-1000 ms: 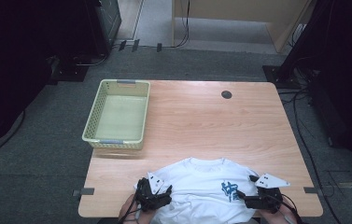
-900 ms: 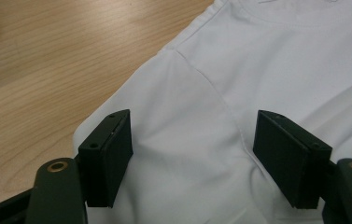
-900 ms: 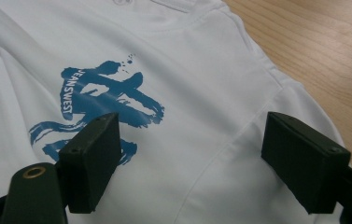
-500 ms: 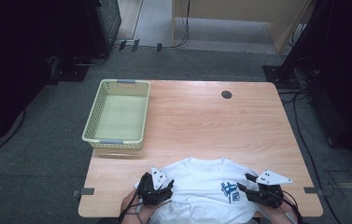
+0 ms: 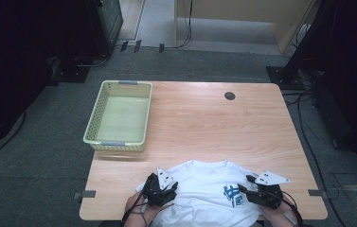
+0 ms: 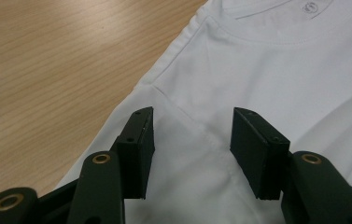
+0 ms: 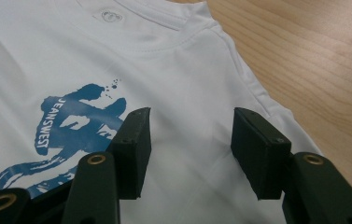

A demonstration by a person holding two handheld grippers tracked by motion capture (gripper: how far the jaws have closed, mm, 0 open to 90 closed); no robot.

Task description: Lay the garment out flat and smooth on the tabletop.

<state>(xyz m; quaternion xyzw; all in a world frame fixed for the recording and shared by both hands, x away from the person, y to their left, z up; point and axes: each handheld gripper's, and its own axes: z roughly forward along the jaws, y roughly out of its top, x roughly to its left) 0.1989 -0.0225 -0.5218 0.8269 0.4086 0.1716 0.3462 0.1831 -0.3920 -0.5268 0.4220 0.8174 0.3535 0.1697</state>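
Observation:
A white T-shirt lies flat at the table's near edge, collar pointing away from me, with a blue print on its chest. My left gripper hovers over the shirt's left shoulder. In the left gripper view the jaws straddle the sleeve seam of the shirt; they have just been closing, and the cloth between them lies flat and unpinched. My right gripper is over the other shoulder. Its jaws have just opened a little, beside the print, over smooth fabric.
A pale yellow mesh basket stands at the far left of the wooden table. A small dark cable hole sits near the far edge. Dark floor and cables surround the table.
Both grippers stay almost where they were; the left one has crept slightly farther onto the shirt. The shirt lies as before.

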